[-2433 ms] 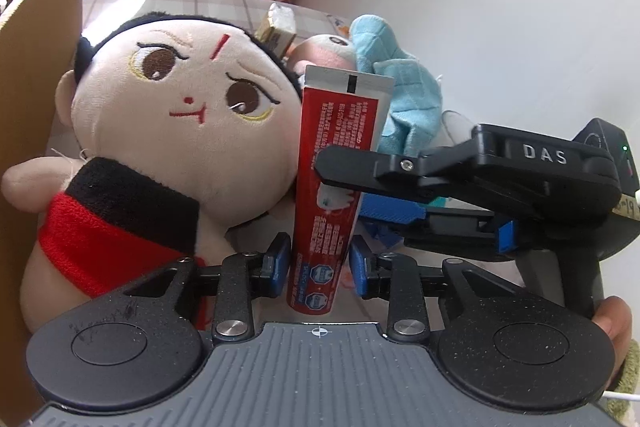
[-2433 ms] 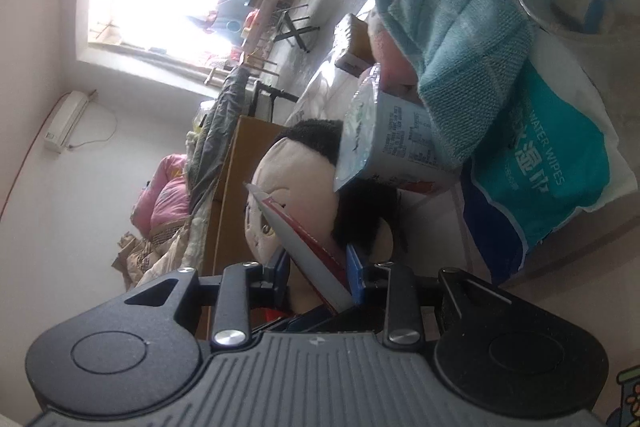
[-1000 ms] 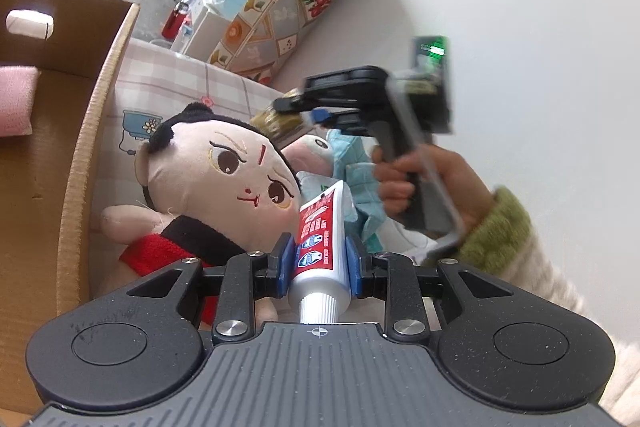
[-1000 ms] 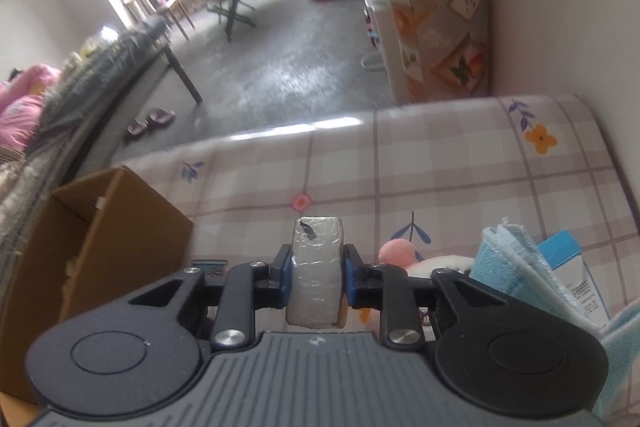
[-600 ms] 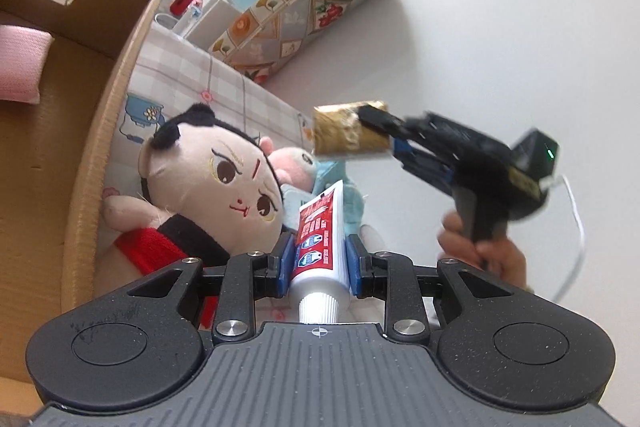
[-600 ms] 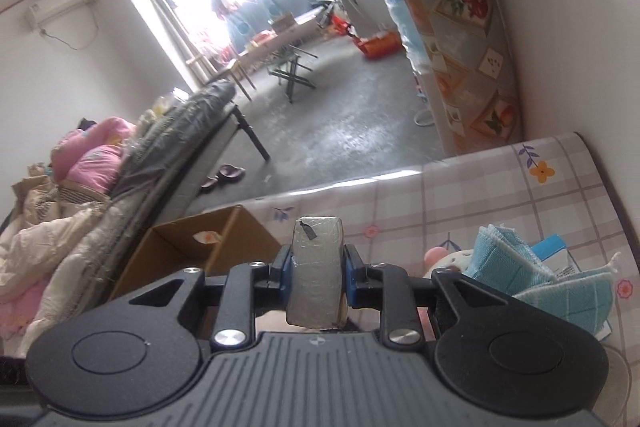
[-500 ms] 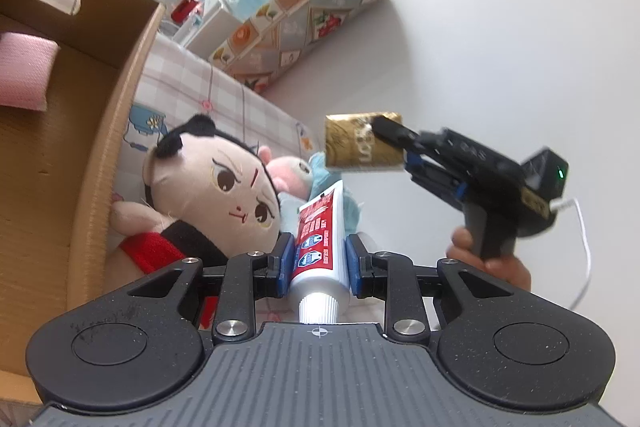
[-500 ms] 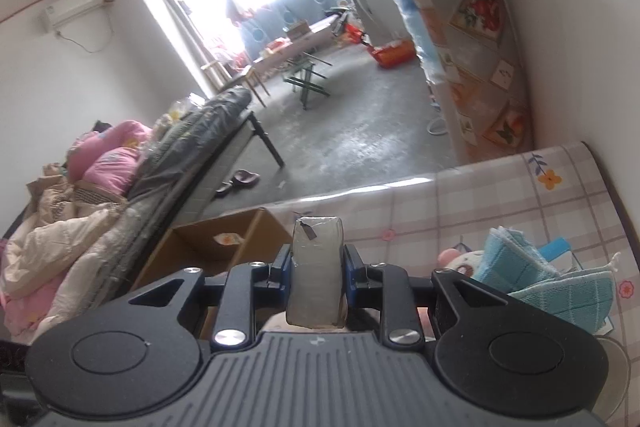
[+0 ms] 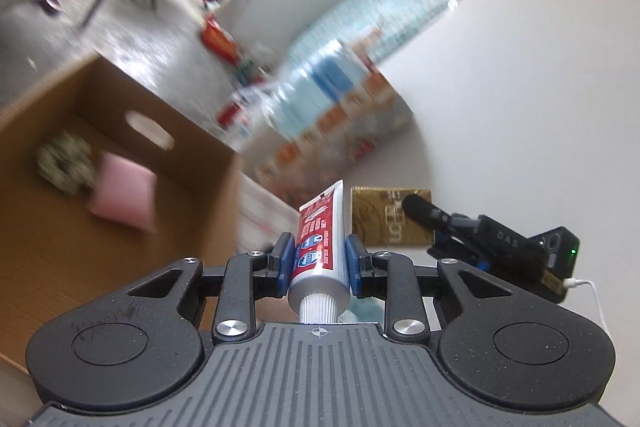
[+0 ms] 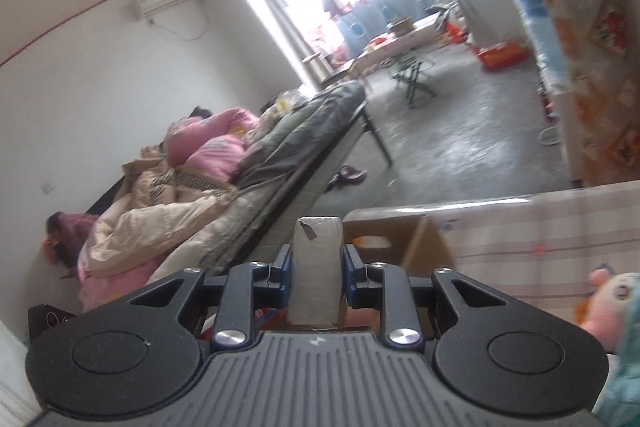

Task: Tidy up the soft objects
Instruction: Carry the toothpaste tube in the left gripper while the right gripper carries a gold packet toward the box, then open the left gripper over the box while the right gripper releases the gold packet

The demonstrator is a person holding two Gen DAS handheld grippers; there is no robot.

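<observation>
My left gripper (image 9: 316,259) is shut on a red and white toothpaste tube (image 9: 320,227), held in the air with its cap toward the camera. To its left is the open cardboard box (image 9: 120,227), holding a pink cushion (image 9: 124,195) and a greenish soft item (image 9: 64,167). My right gripper (image 10: 316,267) is shut on a gold foil packet (image 10: 316,267), seen edge-on; the packet also shows in the left wrist view (image 9: 384,215) with the right gripper (image 9: 420,211) beside the tube. The box (image 10: 400,239) lies just beyond the right gripper.
A pink plush toy (image 10: 608,303) and a blue cloth (image 10: 624,367) sit at the right edge on the checked tablecloth (image 10: 540,239). A bed with piled bedding (image 10: 200,195) stands on the left. A patterned cabinet (image 10: 592,47) is against the white wall.
Both grippers have lifted and swung left toward the cardboard box, each keeping its item. The big plush doll has dropped out of the left wrist view; the box interior now shows.
</observation>
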